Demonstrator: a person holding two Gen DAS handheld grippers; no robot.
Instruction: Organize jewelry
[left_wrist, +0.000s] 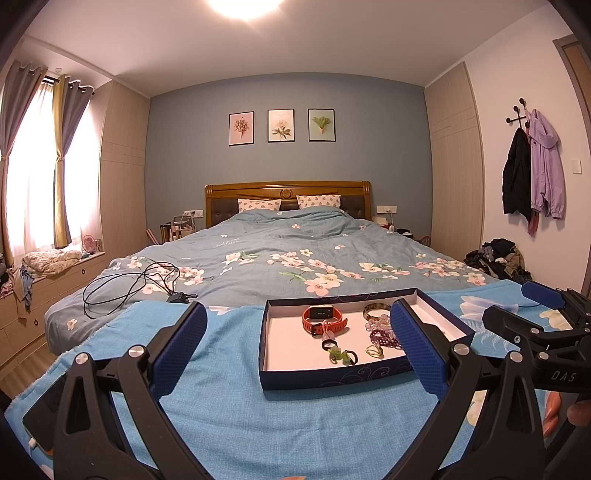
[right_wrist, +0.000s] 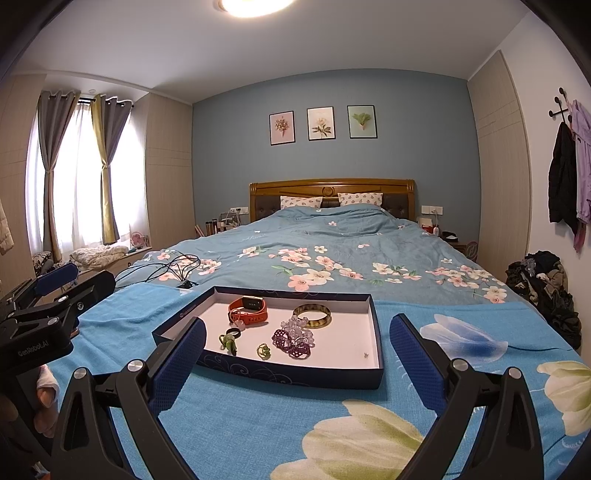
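A shallow navy tray (right_wrist: 236, 363) w/ a white floor sits on a bright blue floral cloth (right_wrist: 258, 417) spread over the near end of the bed (right_wrist: 332, 236). All the jewelry lies inside it. Far left: orange smartwatch (right_wrist: 248, 309). Far right of centre: brown-yellow bangle (right_wrist: 312, 315). Near it, a pale lilac bead bracelet (right_wrist: 295, 328) touches a dark purple bead bracelet (right_wrist: 290, 342); they overlap, so exact outlines are hard to tell. Near left: a black ring (right_wrist: 233, 332) and a green piece (right_wrist: 228, 341), shape unclear. A small green-gold ring (right_wrist: 263, 350) lies between those and the purple beads. A tiny dark speck near the tray's right corner is too small to identify.

Left claw (left_wrist: 299, 350): wide open, nothing between its pads; in the left wrist view its right finger (left_wrist: 415, 343) hides part of the tray and the bead pieces. Right claw (right_wrist: 297, 365): also wide open, empty, w/ its left finger covering the tray's near left corner. Both hover just short of the tray. Only fingertips of each hand show, cut off at the frame edges.
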